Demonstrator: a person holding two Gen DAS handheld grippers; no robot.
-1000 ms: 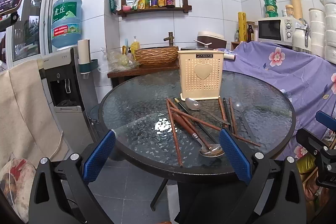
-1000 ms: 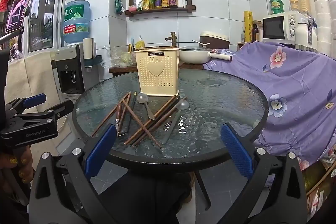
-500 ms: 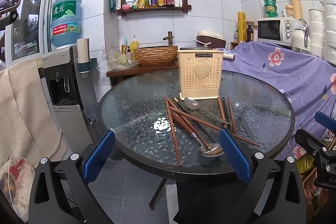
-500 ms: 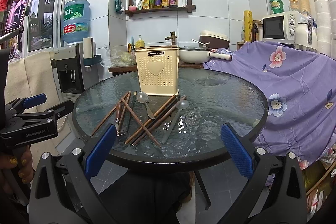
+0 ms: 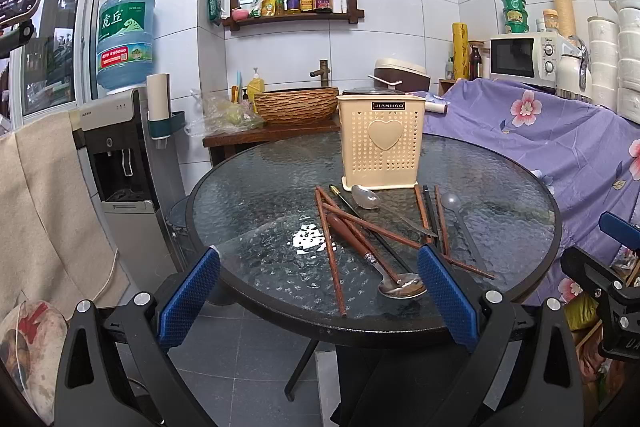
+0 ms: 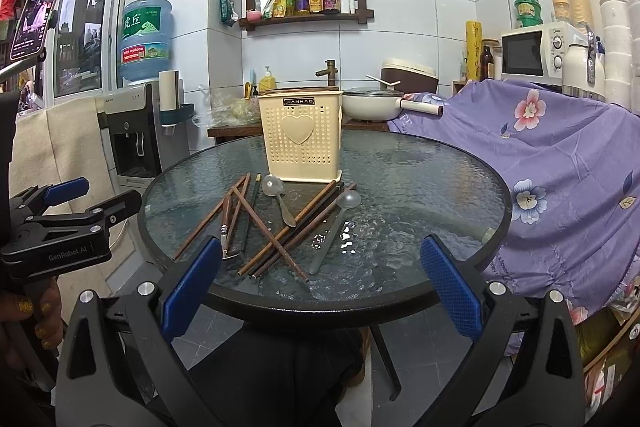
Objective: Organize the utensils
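On the glass table (image 5: 248, 195), cream utensil holder (image 5: 381, 143) upright, contents hidden, both hand-held grippers (image 5: 318, 293) (image 6: 320, 285) wide, empty.

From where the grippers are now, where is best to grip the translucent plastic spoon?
Probably the near handle end of the translucent plastic spoon, taken from above by the right gripper. It lies flat, apart from the chopsticks, bowl toward the holder.
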